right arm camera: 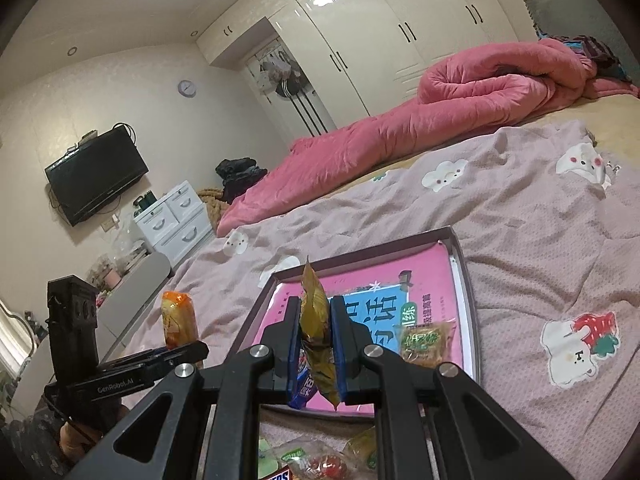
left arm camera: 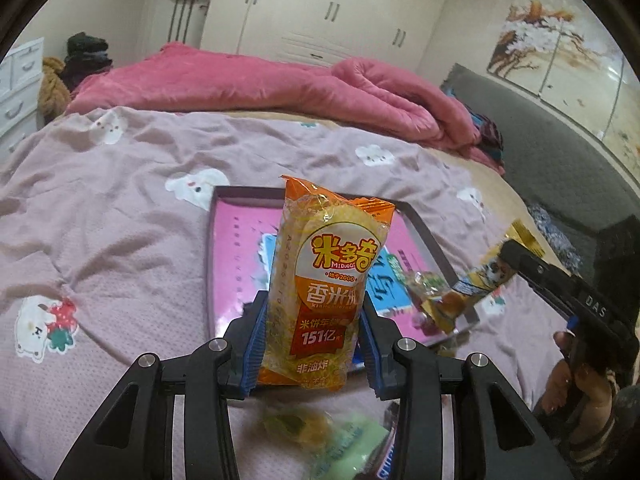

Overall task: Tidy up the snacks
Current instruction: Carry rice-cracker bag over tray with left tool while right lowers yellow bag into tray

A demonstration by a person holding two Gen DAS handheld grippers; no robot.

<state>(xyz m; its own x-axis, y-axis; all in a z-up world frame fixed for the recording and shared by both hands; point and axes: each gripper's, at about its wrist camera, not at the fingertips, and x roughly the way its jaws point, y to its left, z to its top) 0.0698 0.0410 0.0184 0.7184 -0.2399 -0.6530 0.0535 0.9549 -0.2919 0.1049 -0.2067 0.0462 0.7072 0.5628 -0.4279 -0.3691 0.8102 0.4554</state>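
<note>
My left gripper (left arm camera: 312, 320) is shut on an orange rice-cracker packet (left arm camera: 324, 280) and holds it upright above the near edge of a shallow tray (left arm camera: 424, 232) with a pink book cover inside. It also shows in the right wrist view (right arm camera: 180, 320). My right gripper (right arm camera: 316, 332) is shut on a yellow snack packet (right arm camera: 314, 320), held edge-on over the tray (right arm camera: 466, 280); it shows in the left wrist view (left arm camera: 480, 276). A green-labelled snack (right arm camera: 426, 342) and a blue packet (right arm camera: 302, 384) lie in the tray.
The tray lies on a bed with a pale pink cartoon-print cover (left arm camera: 120, 220). A rolled pink quilt (left arm camera: 280, 84) lies behind. Loose snacks (right arm camera: 320, 460) lie on the cover near me, also in the left wrist view (left arm camera: 320, 436). White drawers (right arm camera: 176, 216) stand beside the bed.
</note>
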